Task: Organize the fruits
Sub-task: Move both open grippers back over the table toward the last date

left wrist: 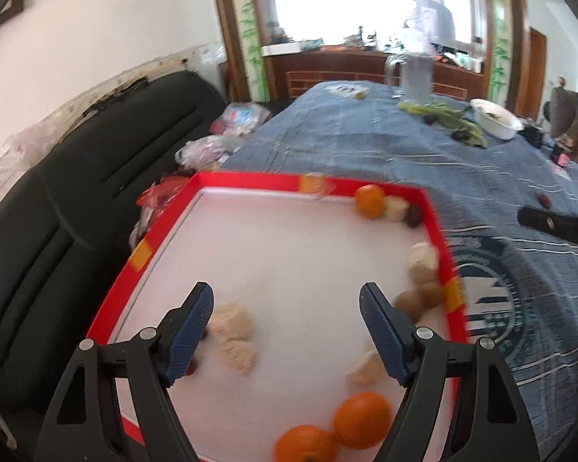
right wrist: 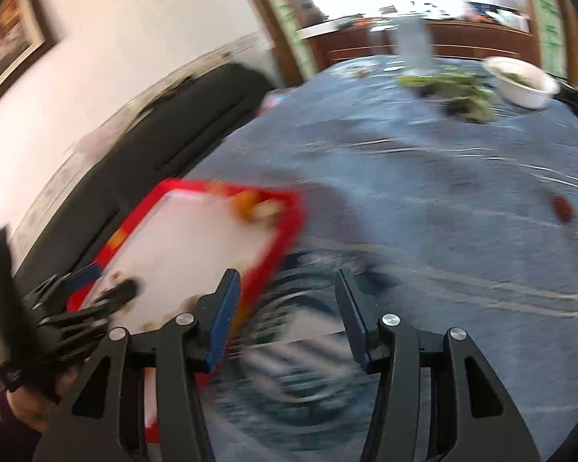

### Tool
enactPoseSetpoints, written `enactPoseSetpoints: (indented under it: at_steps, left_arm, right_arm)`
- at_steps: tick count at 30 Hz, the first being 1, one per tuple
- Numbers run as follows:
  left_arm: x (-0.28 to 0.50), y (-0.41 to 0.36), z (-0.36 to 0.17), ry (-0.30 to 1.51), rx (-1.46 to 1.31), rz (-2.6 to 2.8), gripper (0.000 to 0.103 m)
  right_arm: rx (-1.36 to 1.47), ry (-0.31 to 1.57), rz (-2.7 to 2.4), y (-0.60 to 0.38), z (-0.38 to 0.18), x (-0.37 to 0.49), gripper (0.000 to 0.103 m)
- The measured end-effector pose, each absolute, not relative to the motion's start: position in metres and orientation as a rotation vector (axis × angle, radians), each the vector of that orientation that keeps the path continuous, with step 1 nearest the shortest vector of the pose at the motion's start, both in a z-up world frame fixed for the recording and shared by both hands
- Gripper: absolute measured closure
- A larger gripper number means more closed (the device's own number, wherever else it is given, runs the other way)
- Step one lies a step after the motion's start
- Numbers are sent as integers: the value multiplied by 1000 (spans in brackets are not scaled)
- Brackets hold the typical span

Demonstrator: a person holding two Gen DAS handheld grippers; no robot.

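Red-rimmed tray (left wrist: 165, 227): white floor, orange patches on the rim; it sits at the near left of the blue cloth (left wrist: 366, 142).
Left gripper (left wrist: 287, 300): we see it tilted down over the tray, jaws standing wide apart, nothing between the pads.
Right gripper (right wrist: 287, 277): we see it angled down over the cloth just right of the tray, jaws parted, nothing held; this view is badly blurred.
Hand (right wrist: 31, 404): we glimpse it at the near left of the right wrist view, around the left tool's handle.
Fruits: two oranges (left wrist: 360, 419) near, one orange (left wrist: 370, 201) in the far right corner, pale pieces (left wrist: 233, 321) scattered on the tray; one dark red fruit (right wrist: 562, 208) lies on the cloth, well right of the tray.
Writing: round dark-green emblem (left wrist: 497, 288) printed on the cloth; we cannot read its lettering.
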State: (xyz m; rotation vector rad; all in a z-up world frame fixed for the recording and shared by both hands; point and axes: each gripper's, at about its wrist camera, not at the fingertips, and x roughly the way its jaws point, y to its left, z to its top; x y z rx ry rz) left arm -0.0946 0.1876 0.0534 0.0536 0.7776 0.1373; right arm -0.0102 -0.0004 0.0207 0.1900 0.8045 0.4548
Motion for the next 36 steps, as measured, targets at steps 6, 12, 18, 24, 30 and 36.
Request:
enactPoseSetpoints:
  at_steps: [6, 12, 18, 24, 30, 36]
  left_arm:
    - [-61, 122, 69, 783, 71, -30, 24]
    - [-52, 83, 64, 787, 154, -112, 24]
    - [-55, 121, 59, 825, 98, -37, 24]
    - [-69, 167, 78, 750, 52, 98, 23]
    - [-71, 187, 72, 770, 3, 139, 23]
    - [-63, 134, 65, 840, -9, -43, 23]
  right_arm:
    - [315, 822, 178, -98, 11, 26, 50]
    - [352, 819, 65, -134, 10, 32, 50]
    - [306, 821, 17, -148, 5, 37, 50]
    - [291, 814, -3, -160, 12, 43, 50]
    - [251, 840, 46, -136, 7, 35, 50]
    - [93, 871, 45, -108, -1, 15, 50]
